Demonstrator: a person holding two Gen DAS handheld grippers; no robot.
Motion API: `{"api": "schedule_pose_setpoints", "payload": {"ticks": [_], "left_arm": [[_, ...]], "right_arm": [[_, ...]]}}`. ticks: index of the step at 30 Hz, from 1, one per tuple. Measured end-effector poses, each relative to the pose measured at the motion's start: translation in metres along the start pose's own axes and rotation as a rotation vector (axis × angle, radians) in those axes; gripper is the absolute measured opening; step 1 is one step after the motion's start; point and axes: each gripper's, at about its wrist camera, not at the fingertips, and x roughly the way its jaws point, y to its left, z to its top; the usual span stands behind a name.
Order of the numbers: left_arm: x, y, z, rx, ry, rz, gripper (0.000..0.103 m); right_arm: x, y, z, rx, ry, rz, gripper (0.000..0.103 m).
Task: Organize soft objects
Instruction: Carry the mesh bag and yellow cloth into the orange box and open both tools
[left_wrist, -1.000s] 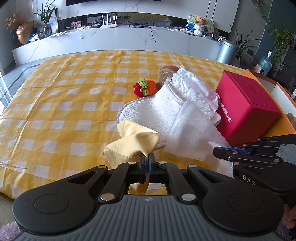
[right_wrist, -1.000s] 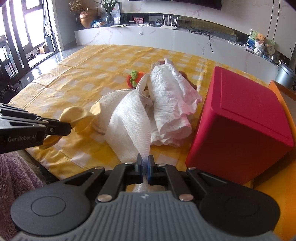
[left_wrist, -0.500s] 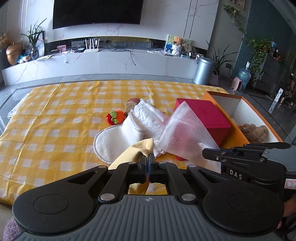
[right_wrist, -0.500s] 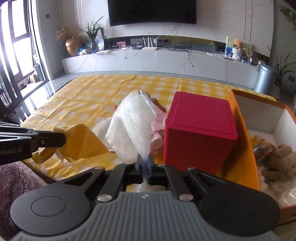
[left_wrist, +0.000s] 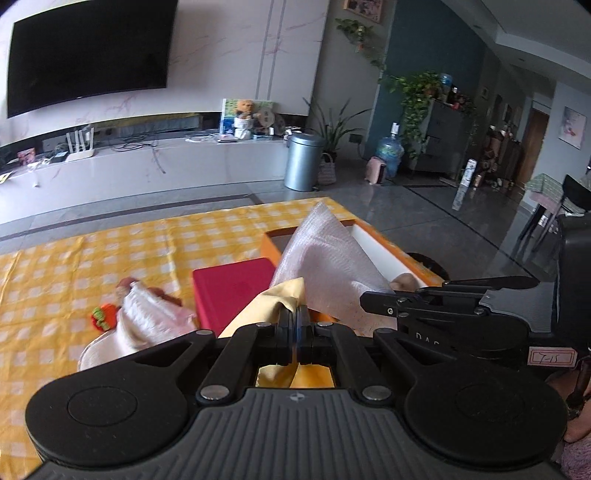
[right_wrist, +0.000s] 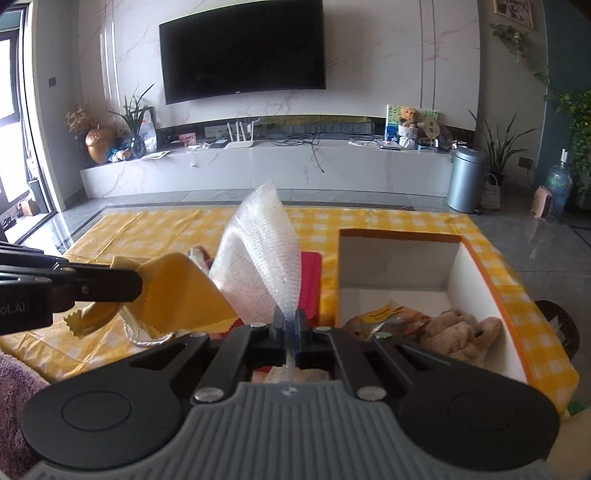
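My left gripper (left_wrist: 295, 319) is shut on a yellow cloth (left_wrist: 275, 299), held up in the air; the cloth also shows in the right wrist view (right_wrist: 181, 291). My right gripper (right_wrist: 290, 325) is shut on a white mesh cloth (right_wrist: 262, 258), lifted above the table; it shows in the left wrist view (left_wrist: 325, 262) too. An orange box (right_wrist: 484, 269) with a white inside holds a plush toy (right_wrist: 461, 332) and a yellow packet. A white garment (left_wrist: 144, 317), a white towel and a small red-green knitted toy (left_wrist: 101, 317) lie on the yellow checked tablecloth (left_wrist: 110, 258).
A red box (left_wrist: 232, 291) stands on the table between the garment pile and the orange box. Beyond the table are a white TV bench, a grey bin (right_wrist: 467, 179) and potted plants.
Both grippers have risen and swung right with their cloths, lifting them off the table. The view has tilted up from the tabletop toward the orange box and the room.
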Motion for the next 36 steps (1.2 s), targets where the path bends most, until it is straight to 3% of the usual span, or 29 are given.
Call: {"api": "schedule_pose_setpoints", "payload": {"ticks": [7, 13, 19, 28, 36], "left_arm": [[0.051, -0.041, 0.035, 0.123, 0.010, -0.092, 0.001], [0.104, -0.063, 0.046, 0.202, 0.060, -0.135, 0.001], [0.150, -0.068, 0.038, 0.258, 0.135, -0.132, 0.001], [0.204, -0.061, 0.040, 0.341, 0.211, -0.033, 0.001], [0.238, -0.057, 0.042, 0.381, 0.245, 0.009, 0.001]], "right_arm": [[-0.007, -0.065, 0.025, 0.065, -0.009, -0.089, 0.001], [0.015, -0.100, 0.031, 0.072, 0.031, -0.154, 0.001], [0.054, -0.121, 0.028, 0.080, 0.107, -0.164, 0.001], [0.116, -0.132, 0.028, 0.056, 0.193, -0.151, 0.001], [0.160, -0.142, 0.031, -0.008, 0.251, -0.217, 0.001]]}}
